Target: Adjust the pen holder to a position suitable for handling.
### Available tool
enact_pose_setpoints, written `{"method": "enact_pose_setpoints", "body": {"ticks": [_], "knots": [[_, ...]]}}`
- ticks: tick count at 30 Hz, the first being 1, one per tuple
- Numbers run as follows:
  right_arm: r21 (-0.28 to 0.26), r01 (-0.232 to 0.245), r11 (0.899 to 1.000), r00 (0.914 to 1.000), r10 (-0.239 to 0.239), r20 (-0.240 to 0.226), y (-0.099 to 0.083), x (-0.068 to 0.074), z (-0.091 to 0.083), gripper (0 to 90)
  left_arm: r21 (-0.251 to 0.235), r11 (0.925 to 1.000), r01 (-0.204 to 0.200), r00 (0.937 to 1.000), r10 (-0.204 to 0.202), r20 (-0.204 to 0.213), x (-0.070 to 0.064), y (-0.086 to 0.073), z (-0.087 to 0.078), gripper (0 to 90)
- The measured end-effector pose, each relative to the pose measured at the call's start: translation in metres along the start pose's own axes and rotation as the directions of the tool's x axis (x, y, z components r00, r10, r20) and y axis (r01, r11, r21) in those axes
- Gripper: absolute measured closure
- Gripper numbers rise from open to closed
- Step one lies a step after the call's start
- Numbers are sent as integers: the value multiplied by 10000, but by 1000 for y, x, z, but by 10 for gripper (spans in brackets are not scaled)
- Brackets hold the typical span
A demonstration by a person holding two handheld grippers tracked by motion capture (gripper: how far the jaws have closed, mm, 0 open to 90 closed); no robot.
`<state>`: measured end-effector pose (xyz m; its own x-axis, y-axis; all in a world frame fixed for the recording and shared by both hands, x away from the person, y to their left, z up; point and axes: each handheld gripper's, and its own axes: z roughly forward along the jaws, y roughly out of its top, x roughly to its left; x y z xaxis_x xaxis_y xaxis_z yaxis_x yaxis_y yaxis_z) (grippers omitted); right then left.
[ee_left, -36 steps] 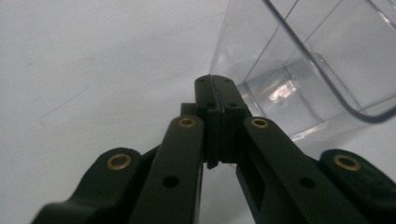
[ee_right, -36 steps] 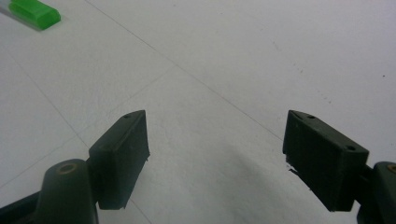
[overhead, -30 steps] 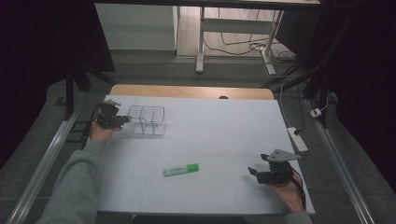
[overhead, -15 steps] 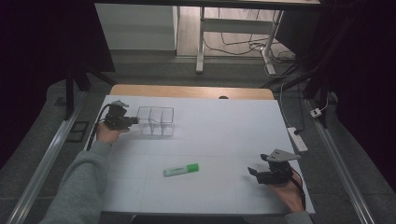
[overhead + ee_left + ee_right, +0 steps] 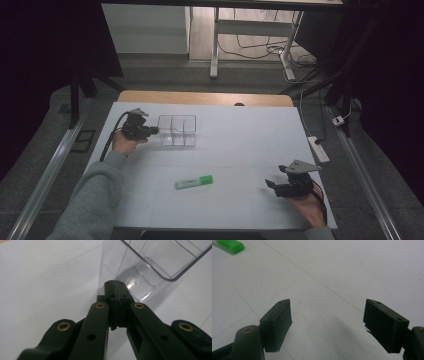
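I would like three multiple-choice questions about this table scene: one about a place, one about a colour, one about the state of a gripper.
1. Where does the marker lie?
A. inside the clear box
B. on the white table, between the grippers
C. in the right gripper

2. What colour is the marker?
A. green
B. red
C. blue

3. How do the right gripper's jaws stand?
A. shut on the marker
B. shut on the box
C. open, holding nothing

Key: 1 B, the marker lies on the table, apart from the clear box. 2 A, its body is green. 3 C, the right gripper shows bare table between its jaws.
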<state>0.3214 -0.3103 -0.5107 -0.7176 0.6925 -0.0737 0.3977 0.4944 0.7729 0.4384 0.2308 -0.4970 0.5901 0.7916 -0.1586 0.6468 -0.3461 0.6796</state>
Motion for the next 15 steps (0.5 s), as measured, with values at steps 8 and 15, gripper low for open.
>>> {"method": "enact_pose_setpoints", "body": {"ticks": [8,15], "knots": [[-1,4,10000,10000,-4,-18,0,0,0,223,38,9998,-220,9995,219,235,-13,9,10,890],[-6,-4,10000,10000,4,-32,0,0,0,223,123,9991,-418,9984,413,376,-24,19,19,890]]}}
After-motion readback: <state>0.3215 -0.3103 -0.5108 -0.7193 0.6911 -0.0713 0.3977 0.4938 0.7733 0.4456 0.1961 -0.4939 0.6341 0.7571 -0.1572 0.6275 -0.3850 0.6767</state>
